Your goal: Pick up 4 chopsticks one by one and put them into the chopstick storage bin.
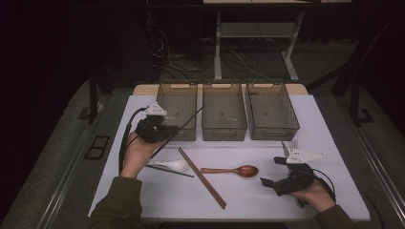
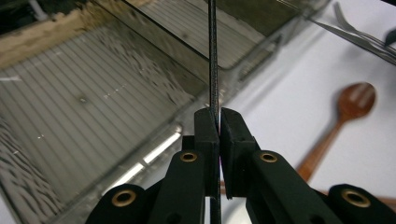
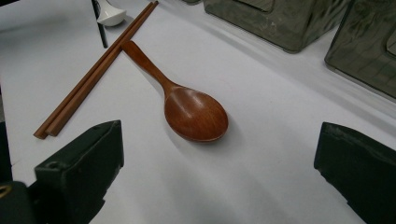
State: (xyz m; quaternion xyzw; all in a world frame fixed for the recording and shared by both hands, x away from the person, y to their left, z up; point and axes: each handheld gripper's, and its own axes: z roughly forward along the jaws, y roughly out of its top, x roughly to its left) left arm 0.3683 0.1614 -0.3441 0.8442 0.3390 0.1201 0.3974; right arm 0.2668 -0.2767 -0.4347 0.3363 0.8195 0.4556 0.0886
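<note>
The left gripper (image 2: 218,122) pinches a light, stiff, slippery black chopstick (image 2: 213,60) mid-length, pointing toward twelve o'clock; the right gripper (image 3: 219,177) gapes wide.

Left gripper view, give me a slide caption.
Left gripper shut on a black chopstick above a clear bin.

High view: overhead, facing forward-down, far | left gripper view: close on bin (image 2: 93,107) | right gripper view: low, near | shared: wooden spoon (image 3: 196,114)
</note>
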